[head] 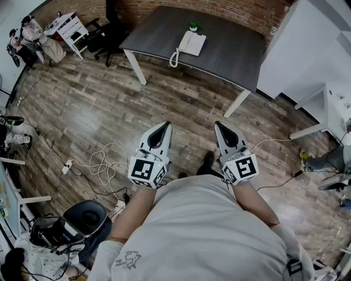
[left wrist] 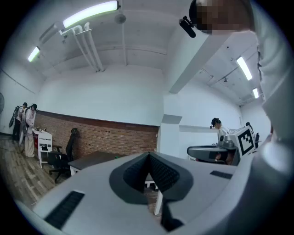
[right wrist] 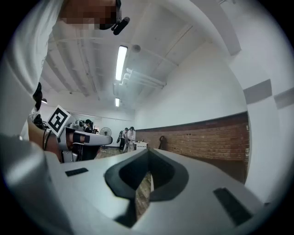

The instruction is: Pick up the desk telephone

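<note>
White desk telephone point(head: 192, 43) sat untouched on the far grey tabletop point(head: 236, 44); the left claw point(head: 163, 127) and right claw point(head: 220, 126), pressed together and empty, apparently needed to approach first.

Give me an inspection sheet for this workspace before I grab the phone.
Surface: dark grey table, mostly bare.
Job's things: white desk telephone on the table, handset cradled.
Clutter: small green object behind the telephone.
Grippers: left gripper and right gripper, tongs shut, empty, over the wooden floor.
Cables: white cables and power strip on the floor.
Surroundings: brick wall, black office chair, people far left.
</note>
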`<state>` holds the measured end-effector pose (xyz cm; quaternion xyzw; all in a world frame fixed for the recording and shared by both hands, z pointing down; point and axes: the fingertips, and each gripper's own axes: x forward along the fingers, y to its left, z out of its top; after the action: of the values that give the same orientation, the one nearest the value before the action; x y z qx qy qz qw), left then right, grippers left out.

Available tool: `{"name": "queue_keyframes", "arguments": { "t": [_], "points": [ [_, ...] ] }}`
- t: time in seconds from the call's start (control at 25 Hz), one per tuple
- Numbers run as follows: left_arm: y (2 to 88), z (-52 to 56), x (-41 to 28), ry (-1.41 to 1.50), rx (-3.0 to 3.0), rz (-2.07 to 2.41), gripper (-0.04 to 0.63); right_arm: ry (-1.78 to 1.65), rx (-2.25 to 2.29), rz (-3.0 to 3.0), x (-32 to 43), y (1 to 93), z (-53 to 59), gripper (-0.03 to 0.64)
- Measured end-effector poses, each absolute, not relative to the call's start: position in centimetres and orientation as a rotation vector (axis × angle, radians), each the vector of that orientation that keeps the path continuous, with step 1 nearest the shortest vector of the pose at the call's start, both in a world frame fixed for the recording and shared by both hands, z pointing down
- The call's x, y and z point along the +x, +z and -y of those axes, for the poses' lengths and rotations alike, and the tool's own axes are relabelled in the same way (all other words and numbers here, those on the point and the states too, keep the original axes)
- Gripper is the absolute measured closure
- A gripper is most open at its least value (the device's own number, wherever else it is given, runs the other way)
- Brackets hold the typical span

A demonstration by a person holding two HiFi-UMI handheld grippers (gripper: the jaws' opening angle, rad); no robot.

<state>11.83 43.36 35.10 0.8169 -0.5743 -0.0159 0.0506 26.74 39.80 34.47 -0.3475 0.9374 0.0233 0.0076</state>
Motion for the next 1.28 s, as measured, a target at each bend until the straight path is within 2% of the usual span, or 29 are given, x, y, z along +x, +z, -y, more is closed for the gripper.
{"name": "queue_keyframes", "arguments": {
  "t": [0.6, 1.04, 1.28],
  "points": [
    [35.8, -40.9, 11.3, -0.033, 2.421, 1.785, 0.584, 0.06, -1.02, -2.983, 26.0, 34.9, -36.7, 0.614],
    [35.9, -33.8, 12.2, -0.061, 2.382, 1.853, 0.584, 0.087, -0.977, -3.007, 27.2, 35.0, -28.9, 0.596],
    [35.7, -28.6, 14.1, -0.072, 2.369, 1.848, 0.34, 0.043, -0.903, -3.026, 28.4, 35.1, -23.7, 0.454]
  ]
}}
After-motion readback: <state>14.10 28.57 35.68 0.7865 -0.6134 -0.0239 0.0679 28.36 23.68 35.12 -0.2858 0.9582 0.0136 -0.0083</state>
